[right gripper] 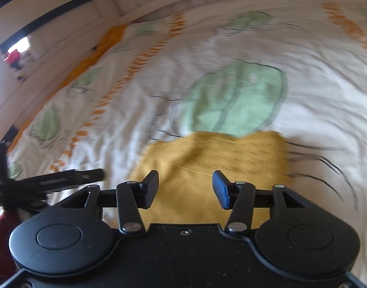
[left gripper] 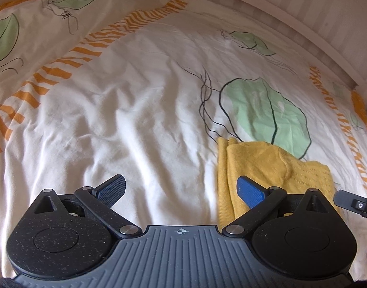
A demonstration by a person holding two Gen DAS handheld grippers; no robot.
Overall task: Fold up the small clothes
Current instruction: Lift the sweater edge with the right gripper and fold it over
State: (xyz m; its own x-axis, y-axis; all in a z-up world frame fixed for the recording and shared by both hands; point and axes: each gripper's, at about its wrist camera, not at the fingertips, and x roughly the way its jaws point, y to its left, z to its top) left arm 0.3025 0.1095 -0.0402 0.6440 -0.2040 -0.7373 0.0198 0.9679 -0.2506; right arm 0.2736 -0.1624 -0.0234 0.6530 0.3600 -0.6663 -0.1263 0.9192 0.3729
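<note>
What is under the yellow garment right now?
The yellow garment lies on the leaf-print duvet, covering the lower edge of a green leaf. Whatever sits between its folded layers is hidden.

A: Any writing to read here, on the duvet cover [left gripper: 140, 100] or elsewhere?

B: None. No words, brand names or numbers show in either view.

A: No sign at all?

B: One small mark: a white crosshair circle [left gripper: 182, 231] on the ribbed grey body of the left gripper [left gripper: 181, 189], at its front edge, midway behind the two fingers. It carries no lettering.
</note>
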